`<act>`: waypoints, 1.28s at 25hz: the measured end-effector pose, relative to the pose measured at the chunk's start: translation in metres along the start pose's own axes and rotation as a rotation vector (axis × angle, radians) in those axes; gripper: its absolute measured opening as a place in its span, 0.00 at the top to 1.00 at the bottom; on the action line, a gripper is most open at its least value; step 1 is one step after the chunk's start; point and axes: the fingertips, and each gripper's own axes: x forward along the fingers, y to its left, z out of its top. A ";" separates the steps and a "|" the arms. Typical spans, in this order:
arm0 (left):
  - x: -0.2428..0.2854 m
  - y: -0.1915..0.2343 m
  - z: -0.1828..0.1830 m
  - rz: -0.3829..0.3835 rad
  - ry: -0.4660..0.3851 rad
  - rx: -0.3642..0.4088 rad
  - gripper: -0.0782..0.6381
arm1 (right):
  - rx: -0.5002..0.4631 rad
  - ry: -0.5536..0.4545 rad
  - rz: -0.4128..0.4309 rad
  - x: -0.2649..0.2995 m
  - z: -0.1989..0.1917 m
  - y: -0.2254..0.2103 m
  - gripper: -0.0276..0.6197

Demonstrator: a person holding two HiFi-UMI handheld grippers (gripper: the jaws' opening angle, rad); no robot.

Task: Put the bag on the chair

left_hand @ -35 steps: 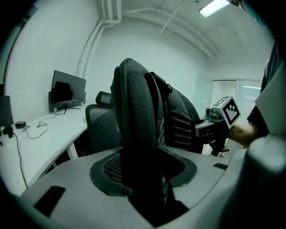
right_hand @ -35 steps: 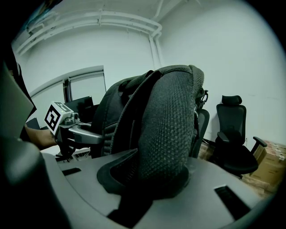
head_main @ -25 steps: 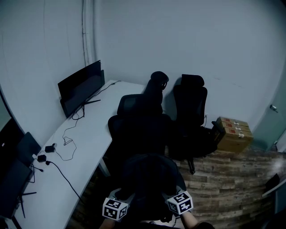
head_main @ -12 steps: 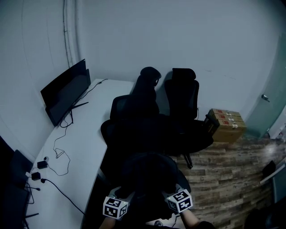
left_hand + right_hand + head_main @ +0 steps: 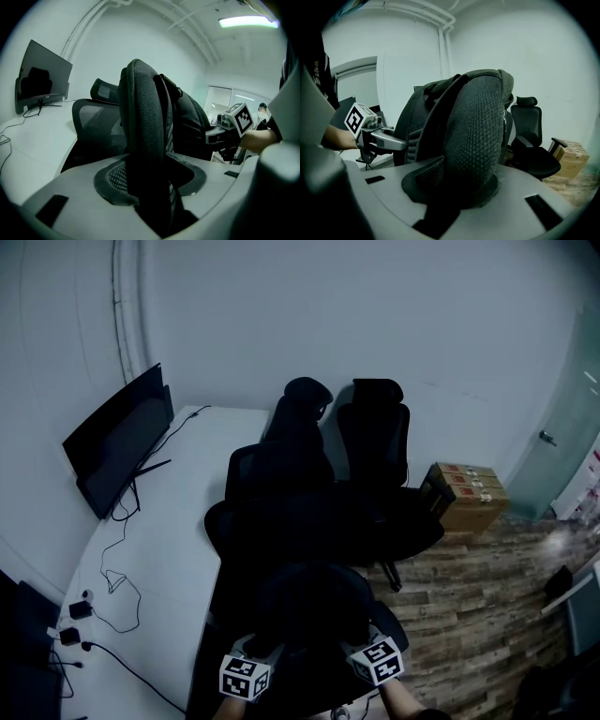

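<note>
In the head view the black backpack (image 5: 309, 601) hangs at the bottom centre, held up between my two grippers. My left gripper (image 5: 267, 645) is shut on one padded mesh shoulder strap (image 5: 145, 140), which fills its jaws in the left gripper view (image 5: 150, 187). My right gripper (image 5: 352, 643) is shut on the other padded strap (image 5: 480, 136), seen between its jaws in the right gripper view (image 5: 454, 187). A black mesh office chair (image 5: 272, 512) stands just beyond the bag, with a second black chair (image 5: 375, 446) behind it to the right.
A white desk (image 5: 159, 549) runs along the left with a dark monitor (image 5: 117, 446) and loose cables (image 5: 108, 582). Cardboard boxes (image 5: 469, 498) sit on the wood-pattern floor at right, next to a glass door (image 5: 562, 456).
Both grippers and the bag have moved forward toward the chairs; the desk and monitor have slid left in the view. Both grips on the straps are unchanged.
</note>
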 end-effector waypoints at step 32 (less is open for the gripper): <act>0.094 0.091 -0.036 -0.009 0.099 -0.027 0.60 | -0.001 0.030 -0.030 0.116 -0.036 -0.048 0.80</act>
